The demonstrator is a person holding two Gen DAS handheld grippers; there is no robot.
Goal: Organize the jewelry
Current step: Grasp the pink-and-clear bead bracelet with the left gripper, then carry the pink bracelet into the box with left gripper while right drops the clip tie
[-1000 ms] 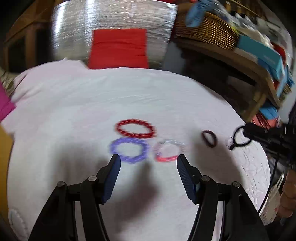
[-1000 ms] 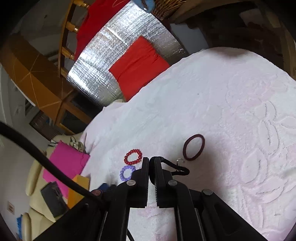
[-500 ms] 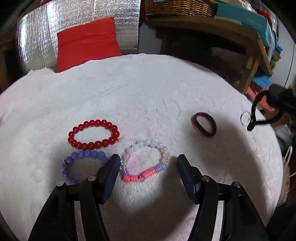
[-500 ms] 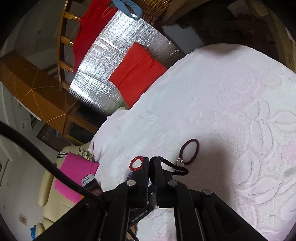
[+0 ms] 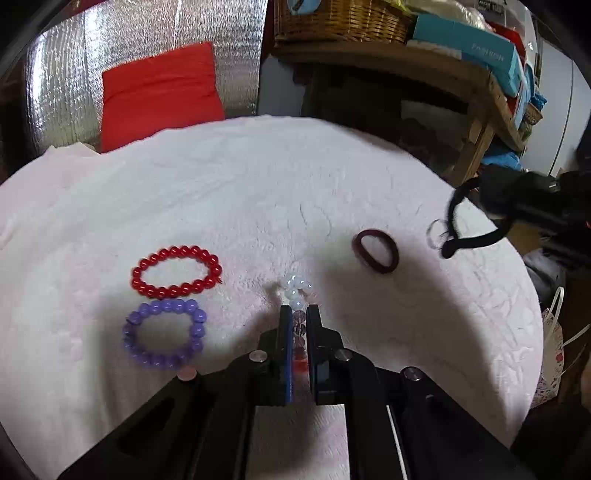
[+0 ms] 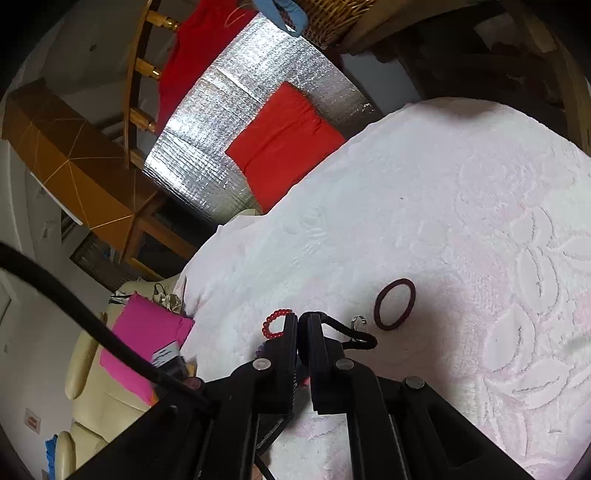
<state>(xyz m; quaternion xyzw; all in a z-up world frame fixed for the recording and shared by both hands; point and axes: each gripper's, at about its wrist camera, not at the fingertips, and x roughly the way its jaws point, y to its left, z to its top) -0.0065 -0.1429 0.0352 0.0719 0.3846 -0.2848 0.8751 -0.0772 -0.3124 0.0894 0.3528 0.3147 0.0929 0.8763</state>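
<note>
Bracelet of pale and pink beads [image 5: 297, 317] sits pinched lengthwise in the left claw [image 5: 299, 314], just closed on it — red bracelet [image 5: 176, 272] and purple bracelet [image 5: 164, 339] lie leftward. Right claw [image 6: 303, 325] grips a black hair tie [image 6: 351, 334].

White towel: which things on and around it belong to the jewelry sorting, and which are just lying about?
Job: red bead bracelet; purple bead bracelet; pale multicolour bead bracelet; maroon hair tie; black hair tie.
Lying about: wicker basket; red cushion; teal box.

red bracelet [image 5: 176, 272] beside purple bracelet [image 5: 164, 339], maroon hair tie [image 5: 375, 251] apart
</note>
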